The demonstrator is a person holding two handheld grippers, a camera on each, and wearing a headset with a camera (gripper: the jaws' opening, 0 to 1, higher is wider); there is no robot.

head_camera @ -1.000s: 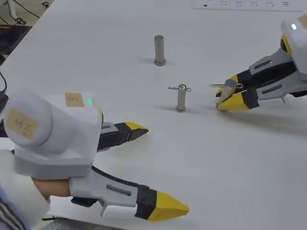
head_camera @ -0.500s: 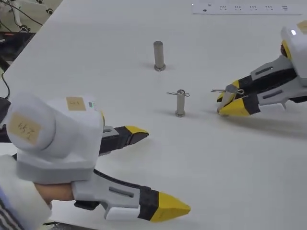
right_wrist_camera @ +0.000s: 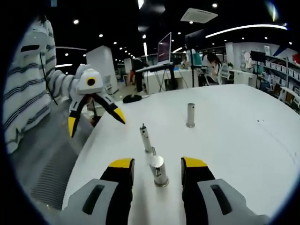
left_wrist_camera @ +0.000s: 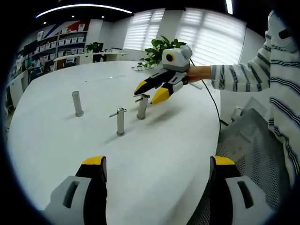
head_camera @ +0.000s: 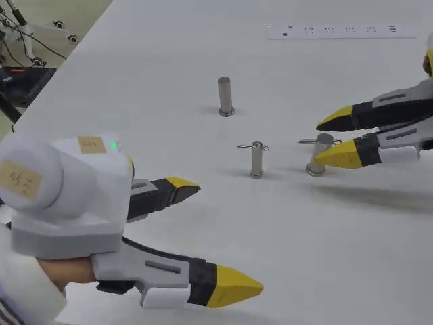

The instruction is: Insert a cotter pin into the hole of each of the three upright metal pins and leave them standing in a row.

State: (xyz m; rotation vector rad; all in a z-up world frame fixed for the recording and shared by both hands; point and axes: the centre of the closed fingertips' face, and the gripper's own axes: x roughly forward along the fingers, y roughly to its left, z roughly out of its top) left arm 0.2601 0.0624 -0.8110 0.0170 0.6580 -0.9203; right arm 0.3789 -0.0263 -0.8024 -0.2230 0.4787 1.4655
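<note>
Metal pins stand upright on the white desk [head_camera: 135, 88], three in a slanted row: the far pin [head_camera: 225, 97], the middle pin [head_camera: 256, 159] and the end pin [head_camera: 324, 141]. Each is a smooth grey cylinder with a small flared foot, matt and dull against the pale, even desk top.

A thin wire cotter pin [head_camera: 252, 146] passes through the top of the middle pin and sticks out on both sides. A second cotter pin [head_camera: 308, 141] juts sideways from the top of the end pin, pointing toward the middle pin.

My right tool [head_camera: 317, 142] has its yellow-tipped jaws apart, one on each side of the end pin. In the right gripper view the end pin [right_wrist_camera: 159, 171] sits between them with a gap on both sides. My left tool [head_camera: 231, 238] hangs low over the near part of the desk, well apart from the row, its jaws wide apart and holding nothing.

Nothing lies between my left tool and the pins. A long white power strip [head_camera: 342, 30] lies along the far edge of the desk. Black cables [head_camera: 27, 40] trail beyond the desk's left edge. A leafy plant [left_wrist_camera: 161, 47] stands by the windows past the desk.
</note>
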